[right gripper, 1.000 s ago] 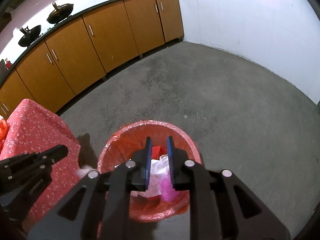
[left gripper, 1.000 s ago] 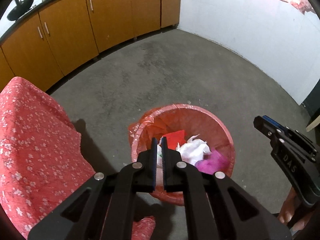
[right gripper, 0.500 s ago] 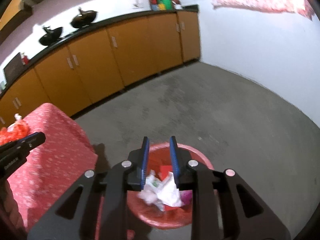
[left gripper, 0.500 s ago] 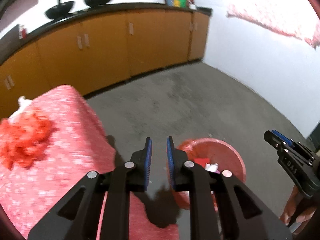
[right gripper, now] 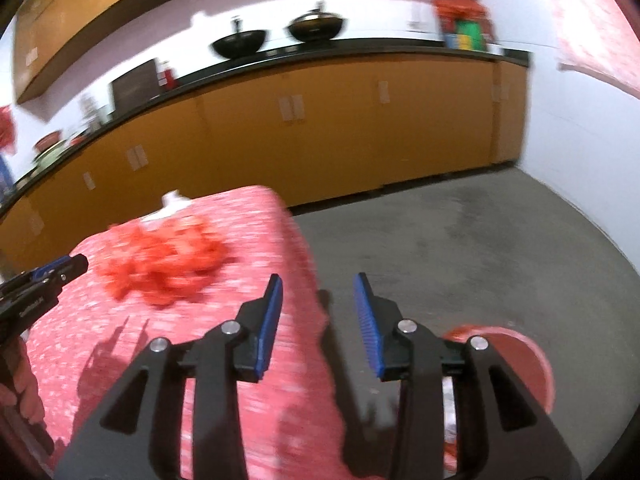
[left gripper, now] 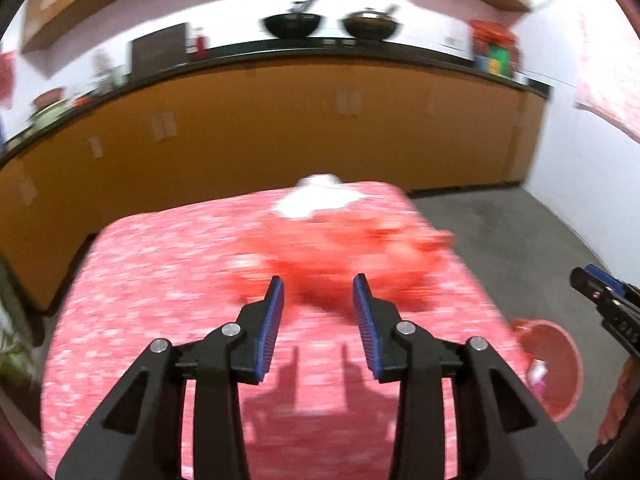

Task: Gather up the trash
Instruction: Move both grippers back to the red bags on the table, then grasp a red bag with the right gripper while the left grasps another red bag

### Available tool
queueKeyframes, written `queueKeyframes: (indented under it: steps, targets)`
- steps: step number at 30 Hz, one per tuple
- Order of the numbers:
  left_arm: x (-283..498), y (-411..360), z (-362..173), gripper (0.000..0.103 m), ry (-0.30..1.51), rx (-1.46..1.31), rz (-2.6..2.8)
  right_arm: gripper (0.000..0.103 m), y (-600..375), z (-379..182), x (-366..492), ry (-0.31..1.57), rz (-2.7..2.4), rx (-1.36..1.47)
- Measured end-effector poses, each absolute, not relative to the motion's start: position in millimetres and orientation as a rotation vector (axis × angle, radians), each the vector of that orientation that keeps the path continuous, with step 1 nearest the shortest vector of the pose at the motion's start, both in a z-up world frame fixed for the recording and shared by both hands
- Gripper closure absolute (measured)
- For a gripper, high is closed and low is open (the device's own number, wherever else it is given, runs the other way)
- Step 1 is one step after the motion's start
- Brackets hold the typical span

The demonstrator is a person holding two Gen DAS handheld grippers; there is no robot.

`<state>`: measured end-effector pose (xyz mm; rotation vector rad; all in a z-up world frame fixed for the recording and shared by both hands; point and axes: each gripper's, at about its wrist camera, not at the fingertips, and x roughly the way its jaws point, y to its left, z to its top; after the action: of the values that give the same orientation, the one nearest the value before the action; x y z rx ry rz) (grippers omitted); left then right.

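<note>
**Both grippers spread wide above the red-clothed table, red trash heap ahead**

At the far left of the left wrist view, a long run of orange wooden cabinets under a black countertop curves across the background, with two black woks standing on top. Below it sits the table covered in a red, white-flecked cloth. The left gripper hangs over this cloth with its blue-padded fingers parted wide and nothing between them. Just ahead of its tips lies the crumpled red plastic trash heap, blurred, with a crumpled white piece of trash touching its far edge. To the right, on the grey concrete floor beside the table, stands the round red bin lined with a red bag, some light scraps inside.

In the right wrist view the same red heap lies left of the right gripper, which is over the table's right edge, jaws likewise wide apart and empty. The bin shows partly behind its right finger.
</note>
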<state>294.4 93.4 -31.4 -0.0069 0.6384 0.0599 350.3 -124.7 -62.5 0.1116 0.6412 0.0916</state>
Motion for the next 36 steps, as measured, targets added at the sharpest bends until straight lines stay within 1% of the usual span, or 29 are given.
queueKeyframes:
  steps: [3, 5, 7, 8, 10, 16, 21, 22, 23, 25, 27, 28, 30, 36]
  targets:
    - [296.0, 135.3, -38.5, 0.066, 0.653, -0.041, 0.132, 0.063, -81.6, -62.6, 364.0, 0.651, 0.161, 0.083]
    - [291.5, 152.4, -41.0, 0.066, 0.66, -0.059, 0.161, 0.056, -55.5, -63.7, 371.8, 0.655, 0.206, 0.054]
    - [288.9, 169.7, -46.7, 0.066, 0.671, -0.077, 0.188, 0.048, -28.8, -64.0, 380.3, 0.65, 0.238, 0.005]
    - [287.6, 176.0, -48.1, 0.065, 0.674, -0.084, 0.195, 0.046, -22.4, -63.8, 382.5, 0.649, 0.249, -0.01]
    - [288.6, 184.0, -51.5, 0.063, 0.681, -0.096, 0.21, 0.039, -6.4, -62.7, 391.8, 0.65, 0.273, -0.038]
    - [288.4, 204.5, -59.4, 0.063, 0.697, -0.12, 0.218, 0.031, 32.6, -67.5, 414.0, 0.676, 0.324, -0.131]
    - [291.1, 207.8, -61.2, 0.063, 0.699, -0.125, 0.211, 0.031, 44.6, -83.2, 421.7, 0.72, 0.3, -0.216]
    - [292.3, 207.2, -61.1, 0.063, 0.698, -0.124, 0.206, 0.033, 43.3, -86.5, 421.9, 0.727, 0.295, -0.222]
    - [293.7, 206.0, -61.2, 0.063, 0.697, -0.122, 0.202, 0.039, 43.2, -90.2, 421.9, 0.737, 0.288, -0.237]
    - [296.9, 202.9, -61.3, 0.061, 0.698, -0.12, 0.189, 0.079, 44.3, -97.3, 420.9, 0.766, 0.284, -0.259]
    - [300.0, 198.2, -61.1, 0.057, 0.698, -0.122, 0.172, 0.088, 39.4, -97.4, 414.2, 0.777, 0.305, -0.233]
    - [301.3, 195.1, -61.0, 0.055, 0.697, -0.123, 0.165, 0.091, 36.5, -96.5, 410.7, 0.774, 0.31, -0.219]
    - [306.5, 187.5, -60.7, 0.054, 0.699, -0.124, 0.145, 0.093, 26.4, -92.4, 401.5, 0.764, 0.313, -0.173]
    - [331.8, 160.7, -63.7, 0.045, 0.724, -0.126, 0.1, 0.093, -6.7, -81.4, 375.9, 0.732, 0.295, -0.064]
